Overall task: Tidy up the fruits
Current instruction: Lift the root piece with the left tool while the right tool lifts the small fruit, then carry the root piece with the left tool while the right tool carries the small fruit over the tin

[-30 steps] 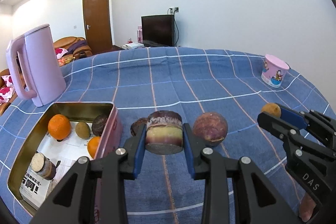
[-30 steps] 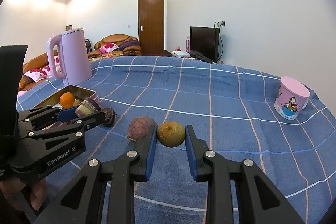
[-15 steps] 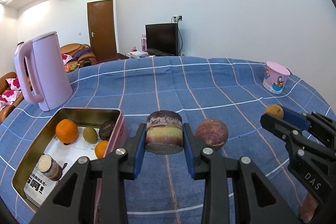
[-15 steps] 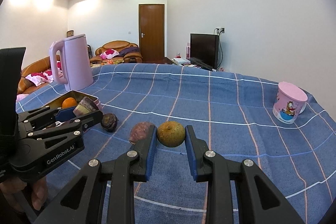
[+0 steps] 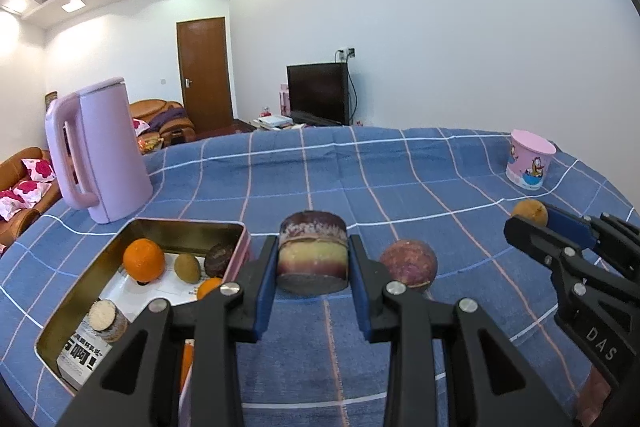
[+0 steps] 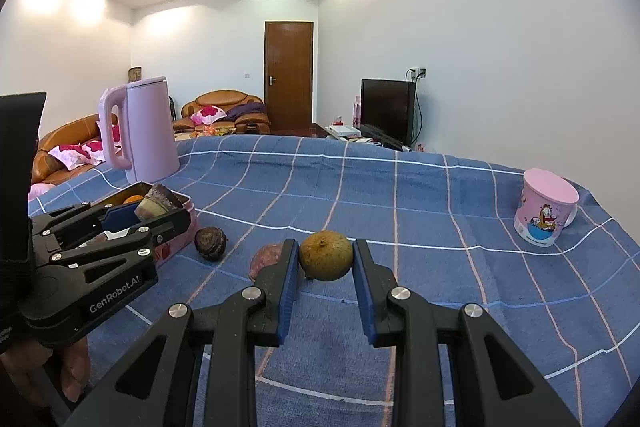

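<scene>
Left wrist view: left gripper (image 5: pixel 313 281) has its fingers clamped on a cut purple chunk (image 5: pixel 313 251), flat faces up and down, carried clear of the tabletop (image 5: pixel 400 167). Gold tin (image 5: pixel 70 297) lies just to the left of the fingers and lower, already holding an orange (image 5: pixel 143 260), a small brown-green fruit (image 5: pixel 187 267), a dark fruit and another cut piece. Tin sits nearer this hand than the other. Round purple fruit (image 5: pixel 408 264) rests loose on the cloth, just right of the fingers.

Right wrist view: right gripper (image 6: pixel 326 277) has its fingers closed on a yellow-brown round fruit (image 6: pixel 326 255), lifted off the cloth. Tin is well apart to the left, beyond the left gripper. Dark fruit (image 6: pixel 210 243) lies beside the tin, outside it. Judgement: the left load drops first with a short leftward shift; the right must cross over.
</scene>
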`<move>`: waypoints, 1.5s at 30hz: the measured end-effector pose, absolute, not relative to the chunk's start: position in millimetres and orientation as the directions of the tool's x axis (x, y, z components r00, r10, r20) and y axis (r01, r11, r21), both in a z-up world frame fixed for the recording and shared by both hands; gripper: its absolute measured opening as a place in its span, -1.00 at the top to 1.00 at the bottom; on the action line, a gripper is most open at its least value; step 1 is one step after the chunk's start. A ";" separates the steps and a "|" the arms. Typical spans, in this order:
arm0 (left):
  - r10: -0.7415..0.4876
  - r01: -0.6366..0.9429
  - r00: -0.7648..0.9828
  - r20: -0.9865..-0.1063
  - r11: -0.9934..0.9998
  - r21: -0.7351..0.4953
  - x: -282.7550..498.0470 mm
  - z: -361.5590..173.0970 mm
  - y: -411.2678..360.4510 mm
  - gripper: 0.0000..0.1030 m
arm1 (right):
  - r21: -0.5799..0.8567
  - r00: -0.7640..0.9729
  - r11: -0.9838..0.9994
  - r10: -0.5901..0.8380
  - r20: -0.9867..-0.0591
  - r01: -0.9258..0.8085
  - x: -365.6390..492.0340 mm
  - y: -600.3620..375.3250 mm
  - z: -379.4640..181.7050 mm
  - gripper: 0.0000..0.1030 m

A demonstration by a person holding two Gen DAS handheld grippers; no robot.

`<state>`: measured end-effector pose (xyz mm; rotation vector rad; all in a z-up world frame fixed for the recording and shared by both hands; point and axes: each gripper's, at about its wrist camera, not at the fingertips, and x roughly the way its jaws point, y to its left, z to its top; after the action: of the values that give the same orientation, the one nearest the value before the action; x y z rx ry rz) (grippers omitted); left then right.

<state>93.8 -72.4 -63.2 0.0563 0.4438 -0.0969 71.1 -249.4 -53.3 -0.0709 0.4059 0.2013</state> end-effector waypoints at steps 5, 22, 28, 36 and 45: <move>-0.063 0.088 0.910 -0.409 0.995 0.043 88.8 -61.0 -72.3 0.33 | -0.032 0.908 0.979 0.177 -0.379 -0.204 67.2 -249.8 -52.4 0.44; -0.030 0.055 0.922 -0.387 0.997 0.054 78.2 -58.8 -69.9 0.33 | -0.053 0.901 0.972 0.192 -0.389 -0.230 67.5 -236.4 -52.4 0.44; -0.018 0.039 0.914 -0.406 0.998 0.043 78.9 -59.6 -58.8 0.33 | -0.063 0.889 0.963 0.214 -0.404 -0.261 72.5 -222.5 -53.3 0.44; 0.011 -0.001 0.904 -0.427 1.000 0.024 79.4 -61.0 -36.5 0.33 | -0.066 0.875 0.950 0.252 -0.414 -0.306 78.8 -199.2 -53.8 0.44; 0.042 -0.046 0.898 -0.438 0.999 0.002 79.9 -58.5 -11.2 0.33 | -0.080 0.860 0.931 0.294 -0.417 -0.357 85.4 -173.4 -49.6 0.44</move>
<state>79.9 -11.2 -58.5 -0.0081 0.4536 0.0459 85.4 -173.4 -49.6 -0.1571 0.4113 0.3430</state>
